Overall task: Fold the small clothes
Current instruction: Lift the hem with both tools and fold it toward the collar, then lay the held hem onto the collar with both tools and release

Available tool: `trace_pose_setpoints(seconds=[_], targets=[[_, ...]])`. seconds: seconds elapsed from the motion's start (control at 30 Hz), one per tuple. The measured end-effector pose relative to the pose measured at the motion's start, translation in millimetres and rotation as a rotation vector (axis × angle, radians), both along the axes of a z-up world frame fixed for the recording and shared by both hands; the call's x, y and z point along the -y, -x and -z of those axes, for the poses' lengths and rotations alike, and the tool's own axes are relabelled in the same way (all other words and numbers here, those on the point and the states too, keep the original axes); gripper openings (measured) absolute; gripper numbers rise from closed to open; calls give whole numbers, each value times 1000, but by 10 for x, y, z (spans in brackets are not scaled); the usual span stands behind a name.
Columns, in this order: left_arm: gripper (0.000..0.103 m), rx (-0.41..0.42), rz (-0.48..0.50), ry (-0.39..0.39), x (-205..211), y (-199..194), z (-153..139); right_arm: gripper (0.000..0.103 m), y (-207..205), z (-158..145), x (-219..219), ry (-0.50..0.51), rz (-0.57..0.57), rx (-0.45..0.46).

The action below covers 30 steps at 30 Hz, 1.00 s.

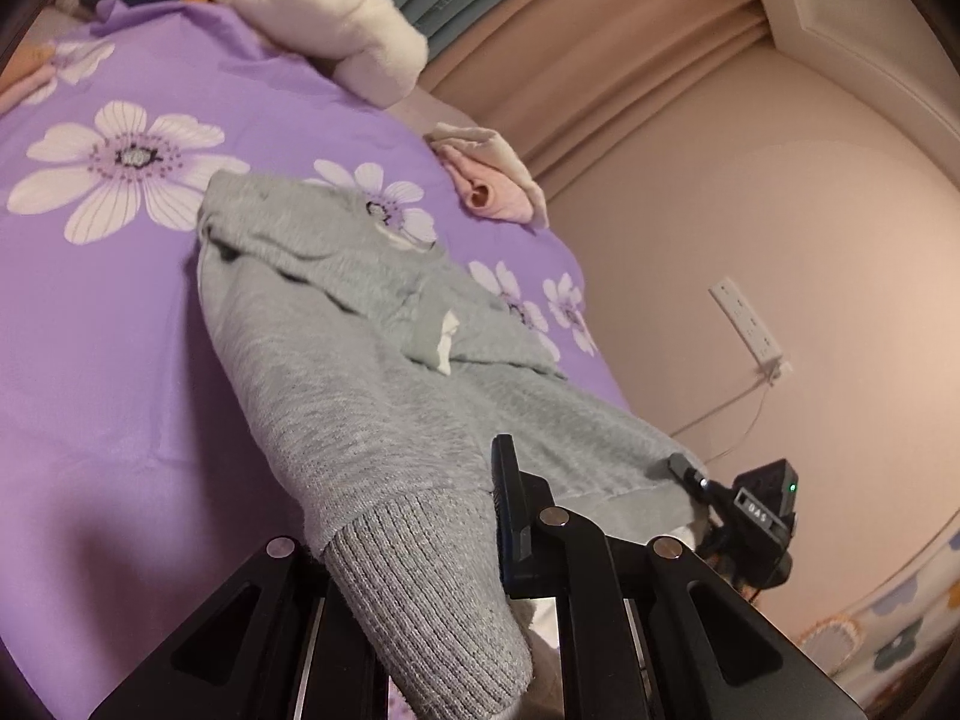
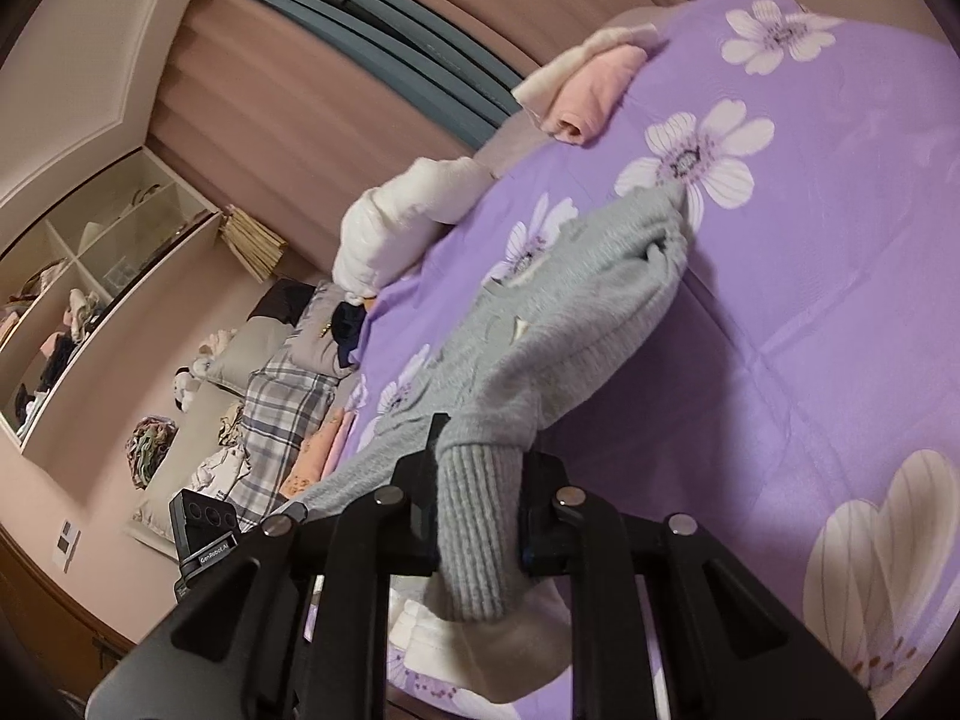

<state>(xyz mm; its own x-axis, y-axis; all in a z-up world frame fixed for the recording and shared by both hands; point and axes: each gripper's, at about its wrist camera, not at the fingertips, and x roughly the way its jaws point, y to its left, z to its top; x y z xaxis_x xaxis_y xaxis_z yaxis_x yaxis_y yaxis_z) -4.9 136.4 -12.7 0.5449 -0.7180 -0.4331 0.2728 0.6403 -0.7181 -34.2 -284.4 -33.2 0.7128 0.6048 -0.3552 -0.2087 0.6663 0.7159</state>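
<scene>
Left gripper [image 1: 420,546]: jaws closed on one ribbed hem corner of the grey sweater [image 1: 336,360], cloth pinched between the pads. The garment runs from that corner across the purple floral bedsheet [image 1: 108,312], its far end resting on the sheet with the neck label showing. A folded pink and cream garment [image 1: 489,177] lies beyond it near the bed edge, apart from the sweater; a white bundle [image 1: 324,6] sits further back. Right gripper [image 2: 477,516]: jaws closed on the other ribbed corner, cloth pinched between the pads, the sweater lifted off the sheet at that end.
</scene>
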Motion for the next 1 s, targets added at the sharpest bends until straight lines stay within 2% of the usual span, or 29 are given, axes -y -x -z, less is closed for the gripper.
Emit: trace_pose_setpoints(seconds=[0.3,0.4,0.67,0.8,1.0], targets=[[9,8,12,-41,-23,392,-276,18,418,-292,53,49,-44,56],[9,20,22,-51,-18,508,-366,18,582,-414,63,74,-68,103],[9,31,39,-63,-23,647,-584,18,822,-640,134,100,-92,183],[9,-17,27,-67,-20,501,-543,19,713,-591,116,90,-94,156],[9,-169,14,-61,-49,72,-303,20,325,-405,118,49,-86,40]])
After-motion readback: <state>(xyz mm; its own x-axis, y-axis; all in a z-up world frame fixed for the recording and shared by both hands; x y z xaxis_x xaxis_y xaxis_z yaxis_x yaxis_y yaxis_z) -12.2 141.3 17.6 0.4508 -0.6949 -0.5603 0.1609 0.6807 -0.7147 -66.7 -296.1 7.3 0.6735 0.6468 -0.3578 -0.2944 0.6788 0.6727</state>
